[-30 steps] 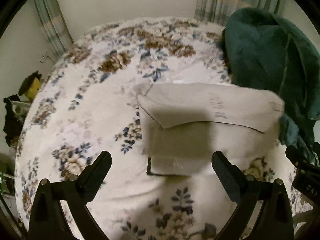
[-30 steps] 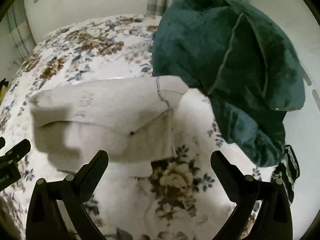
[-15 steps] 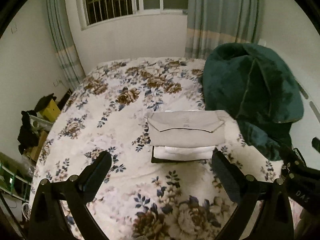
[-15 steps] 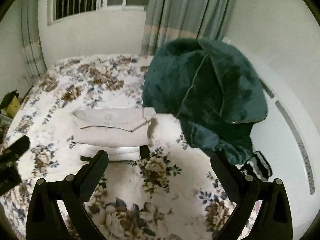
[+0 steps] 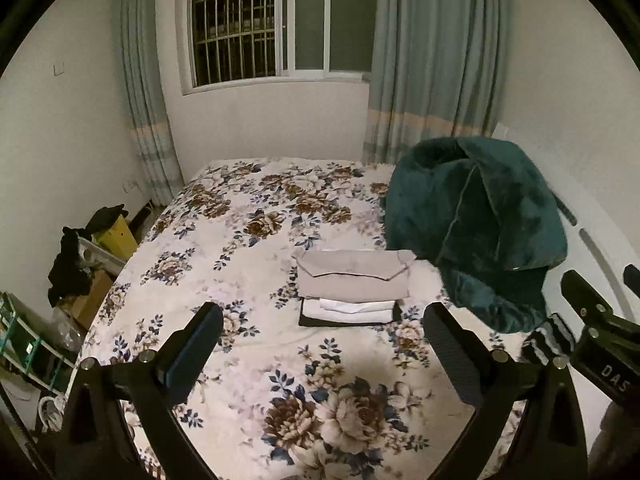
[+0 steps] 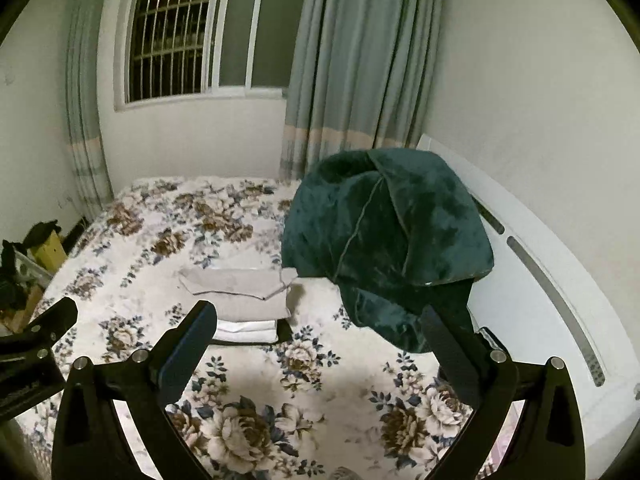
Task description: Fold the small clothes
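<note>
A folded beige garment (image 5: 354, 278) lies on top of a small stack on the flowered bed (image 5: 256, 240), over folded white cloth (image 5: 348, 307) and a black piece (image 5: 308, 322) at the bottom. The stack also shows in the right wrist view (image 6: 240, 294). My left gripper (image 5: 322, 334) is open and empty, held well back above the bed. My right gripper (image 6: 318, 334) is open and empty too, also back from the stack. The right gripper's body shows at the right edge of the left wrist view (image 5: 600, 332).
A big dark green plush blanket (image 5: 476, 228) is heaped on the bed right of the stack, also in the right wrist view (image 6: 388, 248). A white headboard (image 6: 540, 288) runs along the right. Boxes and dark clutter (image 5: 84, 256) stand left of the bed. A barred window (image 5: 256, 20) and curtains are behind.
Both grippers have pulled far back and up from the stack; the folded beige garment stays on top of the pile. The view now takes in the whole bed and window.
</note>
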A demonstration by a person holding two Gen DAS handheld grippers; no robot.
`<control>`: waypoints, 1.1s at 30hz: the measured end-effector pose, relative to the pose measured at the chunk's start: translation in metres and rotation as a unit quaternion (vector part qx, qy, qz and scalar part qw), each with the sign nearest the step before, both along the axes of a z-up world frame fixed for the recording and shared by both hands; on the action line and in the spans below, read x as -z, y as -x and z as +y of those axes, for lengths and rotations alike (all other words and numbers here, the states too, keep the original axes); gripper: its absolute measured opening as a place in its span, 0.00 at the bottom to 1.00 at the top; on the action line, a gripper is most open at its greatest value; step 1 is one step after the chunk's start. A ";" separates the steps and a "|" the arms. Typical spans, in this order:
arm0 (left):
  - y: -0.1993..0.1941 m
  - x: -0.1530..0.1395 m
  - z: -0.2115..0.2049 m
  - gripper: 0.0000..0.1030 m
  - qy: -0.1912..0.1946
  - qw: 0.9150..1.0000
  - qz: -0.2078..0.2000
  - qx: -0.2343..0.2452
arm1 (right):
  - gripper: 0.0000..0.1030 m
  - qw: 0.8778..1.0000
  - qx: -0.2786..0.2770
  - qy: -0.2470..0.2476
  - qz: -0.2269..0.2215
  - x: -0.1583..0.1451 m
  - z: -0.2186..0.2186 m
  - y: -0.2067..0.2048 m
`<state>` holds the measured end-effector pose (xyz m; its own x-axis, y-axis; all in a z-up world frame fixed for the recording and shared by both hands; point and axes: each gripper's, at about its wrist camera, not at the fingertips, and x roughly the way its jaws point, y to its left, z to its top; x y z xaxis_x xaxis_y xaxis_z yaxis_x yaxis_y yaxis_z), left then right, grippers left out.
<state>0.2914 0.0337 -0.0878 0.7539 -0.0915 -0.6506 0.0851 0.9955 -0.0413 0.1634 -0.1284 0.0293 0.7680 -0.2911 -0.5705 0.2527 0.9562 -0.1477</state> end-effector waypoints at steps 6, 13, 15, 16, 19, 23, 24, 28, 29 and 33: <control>0.032 -0.020 0.007 0.99 0.001 1.000 -0.019 -0.008 | 1.00 1.000 -0.010 -0.009 -0.019 -0.030 0.002 0.041; 0.048 -0.026 0.012 0.99 0.000 0.999 -0.029 -0.022 | 1.00 0.999 -0.020 -0.015 -0.020 -0.034 0.003 0.062; 0.047 -0.026 0.012 0.99 -0.001 0.999 -0.031 -0.023 | 1.00 0.999 -0.025 -0.018 -0.017 -0.035 0.003 0.066; 0.048 -0.026 0.012 0.99 0.000 0.999 -0.031 -0.022 | 1.00 0.999 -0.027 -0.017 -0.016 -0.033 0.003 0.065; 0.051 -0.025 0.012 1.00 0.001 0.999 -0.030 -0.025 | 1.00 0.999 -0.031 -0.016 -0.013 -0.034 0.002 0.067; 0.055 -0.024 0.009 1.00 -0.006 0.999 -0.031 -0.030 | 1.00 0.999 -0.034 -0.015 -0.015 -0.033 -0.001 0.063; 0.056 -0.024 0.008 1.00 -0.006 0.999 -0.029 -0.030 | 1.00 0.999 -0.035 -0.016 -0.015 -0.033 -0.002 0.064; 0.057 -0.025 0.007 1.00 -0.007 0.999 -0.030 -0.031 | 1.00 0.999 -0.036 -0.015 -0.015 -0.033 -0.002 0.062; 0.057 -0.025 0.008 1.00 -0.007 0.999 -0.030 -0.031 | 1.00 0.999 -0.037 -0.015 -0.016 -0.034 -0.002 0.063; 0.059 -0.026 0.007 1.00 -0.008 0.999 -0.027 -0.029 | 1.00 0.999 -0.043 -0.017 -0.015 -0.038 -0.001 0.060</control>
<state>0.2324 0.0411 -0.0616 0.7918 -0.0376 -0.6097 0.0298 0.9993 -0.0230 0.1038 -0.1298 0.0670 0.8060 -0.2050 -0.5552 0.1740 0.9787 -0.1088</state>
